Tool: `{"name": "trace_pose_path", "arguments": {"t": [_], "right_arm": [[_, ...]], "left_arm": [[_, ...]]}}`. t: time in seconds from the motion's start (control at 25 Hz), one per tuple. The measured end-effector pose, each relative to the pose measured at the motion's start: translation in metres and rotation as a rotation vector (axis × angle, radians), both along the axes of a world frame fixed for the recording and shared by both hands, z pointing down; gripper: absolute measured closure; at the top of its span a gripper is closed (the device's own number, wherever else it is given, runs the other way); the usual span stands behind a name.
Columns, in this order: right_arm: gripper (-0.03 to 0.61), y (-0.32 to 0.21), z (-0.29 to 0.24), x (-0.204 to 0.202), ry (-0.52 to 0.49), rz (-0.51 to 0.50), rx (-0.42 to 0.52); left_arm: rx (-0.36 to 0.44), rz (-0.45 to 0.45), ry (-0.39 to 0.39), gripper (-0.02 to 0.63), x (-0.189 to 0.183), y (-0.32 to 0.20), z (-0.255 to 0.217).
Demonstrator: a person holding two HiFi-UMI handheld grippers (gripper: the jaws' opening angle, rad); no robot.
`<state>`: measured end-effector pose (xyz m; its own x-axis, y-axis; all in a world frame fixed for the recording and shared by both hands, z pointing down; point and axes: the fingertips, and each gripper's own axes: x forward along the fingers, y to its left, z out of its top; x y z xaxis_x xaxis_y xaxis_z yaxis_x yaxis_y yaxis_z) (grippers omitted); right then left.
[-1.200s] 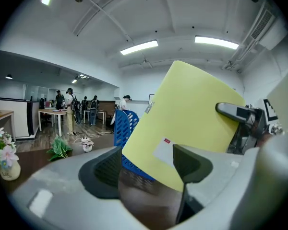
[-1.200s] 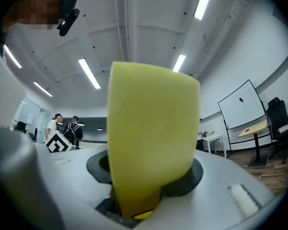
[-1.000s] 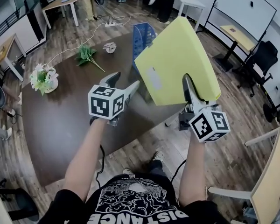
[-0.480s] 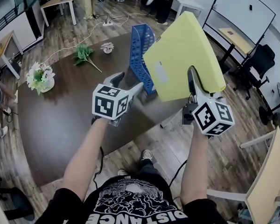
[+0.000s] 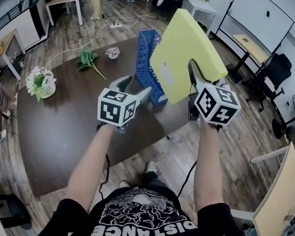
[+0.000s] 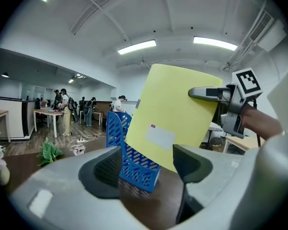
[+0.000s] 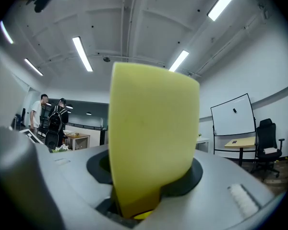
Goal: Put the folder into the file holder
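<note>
Now the right claw (image 5: 191, 69) is clamped on the lower edge of the yellow folder (image 5: 182, 43), holding it tilted in the air close to the blue file holder (image 5: 146, 63), not yet in it. The holder stands upright on the dark desk (image 5: 64, 117). The left claw (image 5: 133, 86) hangs near the holder, its 2 jaws apart and empty.

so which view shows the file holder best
Head view: the holder stands on the table, its right side behind the folder. Left gripper view shows it partly, folder over its upper right. Right gripper view shows only folder.
</note>
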<state>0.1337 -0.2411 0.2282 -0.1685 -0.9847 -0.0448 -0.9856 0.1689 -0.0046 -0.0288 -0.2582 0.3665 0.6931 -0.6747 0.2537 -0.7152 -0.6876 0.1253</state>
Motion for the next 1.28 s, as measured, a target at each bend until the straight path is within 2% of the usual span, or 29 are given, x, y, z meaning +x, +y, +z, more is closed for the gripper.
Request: {"name": "trace_pose_path", "arguments": {"t": [0.56, 0.96, 1.28], "right_arm": [[0.373, -0.089, 0.001, -0.022, 0.036, -0.064, -0.157], [0.373, -0.135, 0.01, -0.041, 0.053, -0.08, -0.201], [0.373, -0.15, 0.026, -0.053, 0.087, -0.08, -0.225]], "left_arm": [[-0.003, -0.043, 0.008, 0.268, 0.003, -0.041, 0.002], [0.011, -0.048, -0.005, 0.268, 0.008, -0.071, 0.001], [0.01, -0.058, -0.009, 0.268, 0.004, -0.084, 0.002]]}}
